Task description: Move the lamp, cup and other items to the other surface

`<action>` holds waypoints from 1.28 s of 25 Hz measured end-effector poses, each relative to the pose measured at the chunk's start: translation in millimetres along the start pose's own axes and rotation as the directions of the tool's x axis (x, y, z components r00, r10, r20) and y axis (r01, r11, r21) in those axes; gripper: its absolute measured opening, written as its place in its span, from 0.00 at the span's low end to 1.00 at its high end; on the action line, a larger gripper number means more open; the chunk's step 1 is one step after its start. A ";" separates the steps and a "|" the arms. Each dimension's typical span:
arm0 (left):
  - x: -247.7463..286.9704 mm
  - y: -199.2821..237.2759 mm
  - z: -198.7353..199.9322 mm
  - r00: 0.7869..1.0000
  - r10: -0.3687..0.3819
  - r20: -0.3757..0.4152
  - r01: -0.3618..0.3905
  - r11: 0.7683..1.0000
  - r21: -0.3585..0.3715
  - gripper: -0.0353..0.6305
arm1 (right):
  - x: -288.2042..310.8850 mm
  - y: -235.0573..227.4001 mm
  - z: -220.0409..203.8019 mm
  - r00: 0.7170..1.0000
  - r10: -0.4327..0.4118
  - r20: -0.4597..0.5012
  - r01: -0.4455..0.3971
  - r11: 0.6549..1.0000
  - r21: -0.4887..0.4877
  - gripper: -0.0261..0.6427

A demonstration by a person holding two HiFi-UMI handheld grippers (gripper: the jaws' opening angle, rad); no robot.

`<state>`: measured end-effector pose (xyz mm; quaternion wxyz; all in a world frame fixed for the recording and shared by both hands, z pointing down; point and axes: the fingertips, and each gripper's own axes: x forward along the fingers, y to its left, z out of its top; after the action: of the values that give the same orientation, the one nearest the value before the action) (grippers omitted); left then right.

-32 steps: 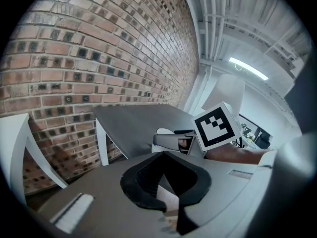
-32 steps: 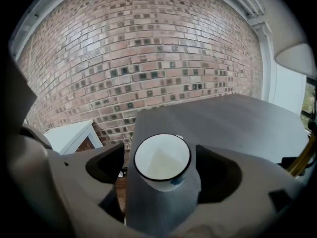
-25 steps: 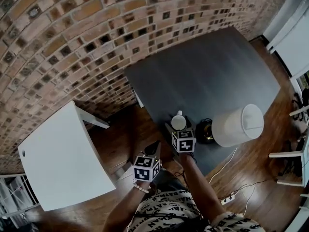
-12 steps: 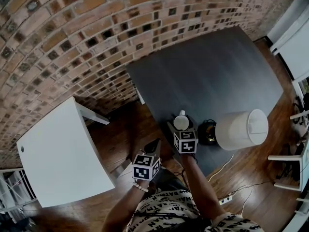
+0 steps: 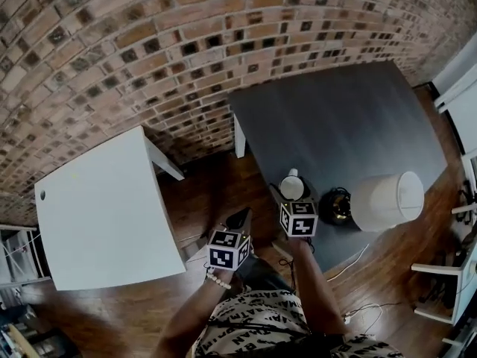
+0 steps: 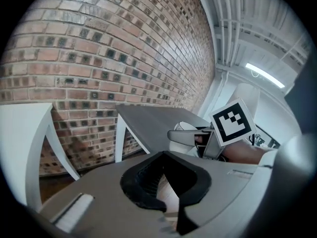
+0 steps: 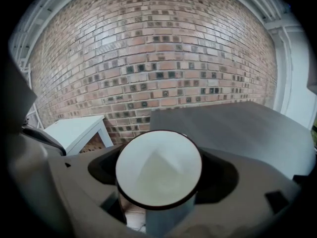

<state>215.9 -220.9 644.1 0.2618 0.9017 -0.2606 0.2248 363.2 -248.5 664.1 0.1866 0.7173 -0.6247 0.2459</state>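
One white surface [image 5: 104, 207], one dark grey surface [image 5: 350, 118] bearing one lamp [image 5: 387, 200] and one black round thing [image 5: 337, 206] (its base or separate, unclear), one cup [image 5: 292, 188] at that surface's near corner clamped in the right hand-held gripper [image 5: 291, 197], jaws wide after just closing, left hand-held gripper [image 5: 240, 217] empty, jaws apart.

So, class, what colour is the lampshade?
The lampshade is white; the head view shows it best.

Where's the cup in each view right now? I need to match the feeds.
Head view: cup right of centre, at the dark table's edge.
Left gripper view: cup right of centre, small.
Right gripper view: cup bottom centre, large, rim towards the camera.
Shared landmark: the dark table.
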 end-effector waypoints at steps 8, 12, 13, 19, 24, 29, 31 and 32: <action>-76.9 45.1 -13.0 0.990 0.123 0.069 -0.120 0.992 -0.046 0.06 | -9.5 110.5 22.2 0.986 0.166 0.012 -0.164 0.980 -0.111 0.68; -127.0 79.9 -28.1 0.970 0.219 0.103 -0.208 0.973 -0.103 0.06 | -9.8 192.4 30.4 0.959 0.282 0.003 -0.277 0.942 -0.189 0.68; -140.5 90.1 -32.3 0.963 0.247 0.112 -0.233 0.965 -0.121 0.06 | -9.6 215.2 31.8 0.950 0.313 -0.001 -0.307 0.928 -0.210 0.68; -223.7 146.7 -63.0 0.904 0.406 0.131 -0.371 0.900 -0.230 0.06 | -15.8 347.9 28.7 0.876 0.479 -0.054 -0.470 0.825 -0.313 0.68; -292.6 186.0 -87.8 0.838 0.528 0.137 -0.468 0.825 -0.318 0.06 | -29.1 450.5 10.5 0.798 0.589 -0.127 -0.587 0.714 -0.381 0.68; -348.8 214.7 -116.5 0.774 0.619 0.133 -0.534 0.751 -0.387 0.06 | -45.4 527.3 -15.5 0.733 0.652 -0.194 -0.664 0.623 -0.414 0.68; -368.9 223.0 -130.1 0.752 0.648 0.122 -0.554 0.721 -0.416 0.06 | -49.2 553.7 -28.1 0.707 0.671 -0.225 -0.691 0.587 -0.421 0.68; -378.7 226.3 -135.3 0.739 0.663 0.117 -0.564 0.705 -0.431 0.06 | -50.5 566.2 -33.7 0.694 0.679 -0.238 -0.704 0.570 -0.424 0.68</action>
<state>-242.4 -172.2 622.4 0.2976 0.7173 -0.6176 0.1247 -205.2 -273.5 639.3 0.2640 0.3388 -0.8903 0.1517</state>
